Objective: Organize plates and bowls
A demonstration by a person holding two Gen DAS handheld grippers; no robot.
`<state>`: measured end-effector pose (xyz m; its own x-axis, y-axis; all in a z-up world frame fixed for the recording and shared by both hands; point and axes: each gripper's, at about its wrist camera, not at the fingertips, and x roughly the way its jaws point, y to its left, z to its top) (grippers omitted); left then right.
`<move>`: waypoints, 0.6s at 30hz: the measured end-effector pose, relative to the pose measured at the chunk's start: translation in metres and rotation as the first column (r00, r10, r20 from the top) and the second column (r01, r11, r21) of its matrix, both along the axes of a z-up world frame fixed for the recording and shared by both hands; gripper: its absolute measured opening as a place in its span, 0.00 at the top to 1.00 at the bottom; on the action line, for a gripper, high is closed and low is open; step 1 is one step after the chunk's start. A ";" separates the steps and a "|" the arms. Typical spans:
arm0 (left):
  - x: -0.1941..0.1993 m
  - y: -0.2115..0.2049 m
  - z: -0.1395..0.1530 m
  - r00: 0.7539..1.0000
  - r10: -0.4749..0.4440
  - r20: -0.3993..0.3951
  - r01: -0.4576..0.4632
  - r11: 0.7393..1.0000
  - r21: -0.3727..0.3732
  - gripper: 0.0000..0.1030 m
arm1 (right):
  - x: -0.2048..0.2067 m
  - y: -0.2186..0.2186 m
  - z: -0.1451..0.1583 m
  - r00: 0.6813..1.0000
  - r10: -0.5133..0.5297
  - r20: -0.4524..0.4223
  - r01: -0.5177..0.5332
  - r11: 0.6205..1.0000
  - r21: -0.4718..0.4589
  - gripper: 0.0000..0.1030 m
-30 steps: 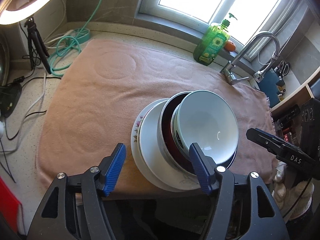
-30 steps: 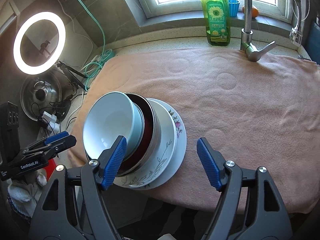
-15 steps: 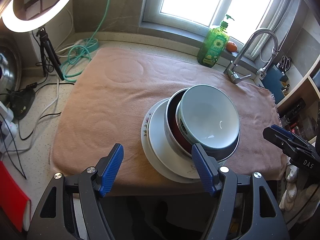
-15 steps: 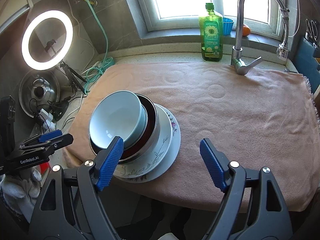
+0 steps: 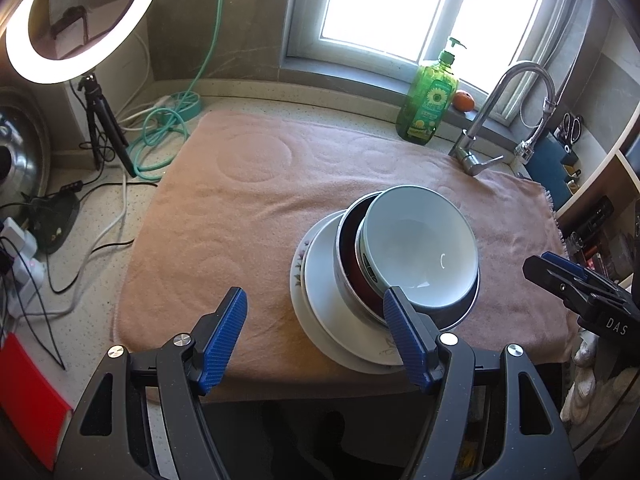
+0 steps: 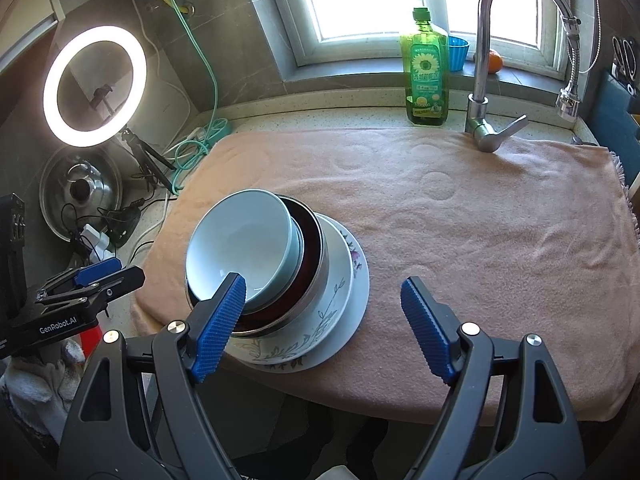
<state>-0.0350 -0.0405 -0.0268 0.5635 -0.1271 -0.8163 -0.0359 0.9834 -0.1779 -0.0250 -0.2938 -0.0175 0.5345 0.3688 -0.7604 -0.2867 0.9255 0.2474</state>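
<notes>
Left wrist view: left tongs (image 5: 314,336) spread, nothing between the pads; the jaws have just been opening. Right tongs (image 6: 322,326) likewise spread and empty, also just opening.

Stack sits lower centre-right of the left wrist frame, lower left of centre in the right wrist frame, on the pink towel (image 5: 248,208) that covers the tabletop, near the towel's front edge. Both tongs hover clear of it.

Contents, top down:
- white bowl (image 5: 420,252), empty, tilted, nested in
- steel bowl (image 6: 316,256) with dark red inside, which rests on
- white plate (image 5: 320,280), lying on
- flowered plate (image 6: 356,254), at the bottom.

Step in hand, as I judge it: stacking looks done, bowls nested over plates, and both tongs have let go. Task near its end or at it.

Next move, if any: the white bowl leans off-centre, so squaring it calls for a light pinch on its rim and a small shift. Risk: a nudge could slide the bowls across the glazed plate.

Rest of the towel is bare; soap bottle (image 6: 426,68) and tap (image 6: 486,80) stand at the upper right.
</notes>
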 end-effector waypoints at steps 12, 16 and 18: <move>0.005 0.000 0.008 0.999 -0.014 0.032 0.013 0.999 0.037 0.31 | 0.005 0.004 0.000 1.000 -0.013 -0.009 0.013 1.000 0.010 0.20; 0.007 0.000 0.008 1.000 -0.011 0.025 0.010 0.999 0.034 0.31 | 0.005 0.005 0.000 1.000 -0.012 -0.009 0.012 1.000 0.005 0.20; 0.008 0.001 0.009 1.000 -0.010 0.026 0.009 0.999 0.037 0.31 | 0.005 0.005 -0.001 1.000 -0.012 -0.012 0.012 1.000 0.006 0.20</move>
<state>-0.0274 -0.0398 -0.0181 0.5837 -0.1025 -0.8055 -0.0227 0.9896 -0.1424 -0.0199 -0.2884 -0.0180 0.5302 0.3666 -0.7645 -0.2726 0.9275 0.2558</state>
